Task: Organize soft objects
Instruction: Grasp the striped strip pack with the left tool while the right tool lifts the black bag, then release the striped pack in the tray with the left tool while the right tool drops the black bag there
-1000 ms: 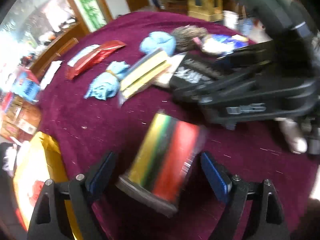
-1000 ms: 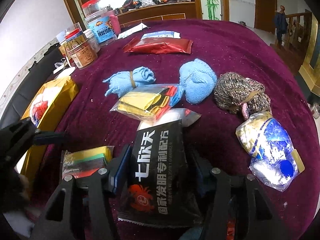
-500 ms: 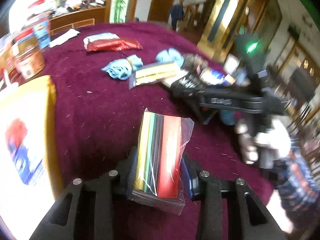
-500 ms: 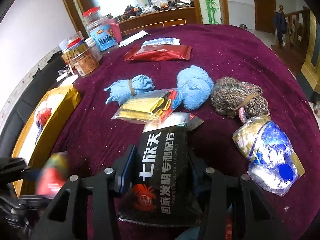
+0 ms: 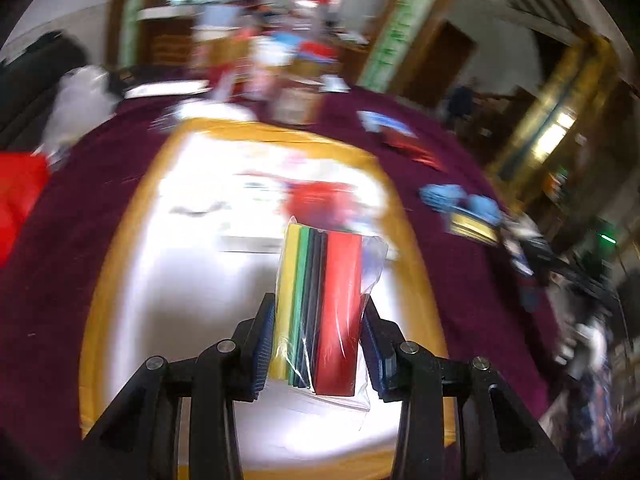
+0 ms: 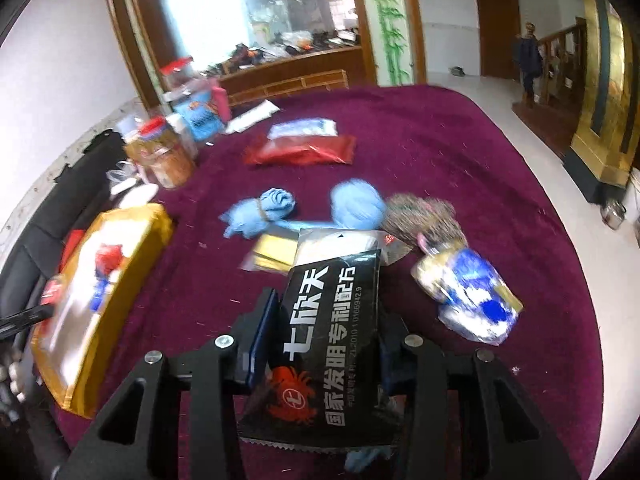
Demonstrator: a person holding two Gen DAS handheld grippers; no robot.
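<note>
Your left gripper (image 5: 318, 354) clamps the striped pack (image 5: 320, 304) above the yellow bag (image 5: 128, 240), your right gripper's (image 6: 322, 344) jaws closing on the black pouch (image 6: 332, 328) above the tablecloth (image 6: 480, 152), but slick film may slip out

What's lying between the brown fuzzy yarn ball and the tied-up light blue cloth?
A round light blue fluffy ball sits between the brown fuzzy yarn ball and the tied light blue cloth, as the right wrist view shows.
</note>
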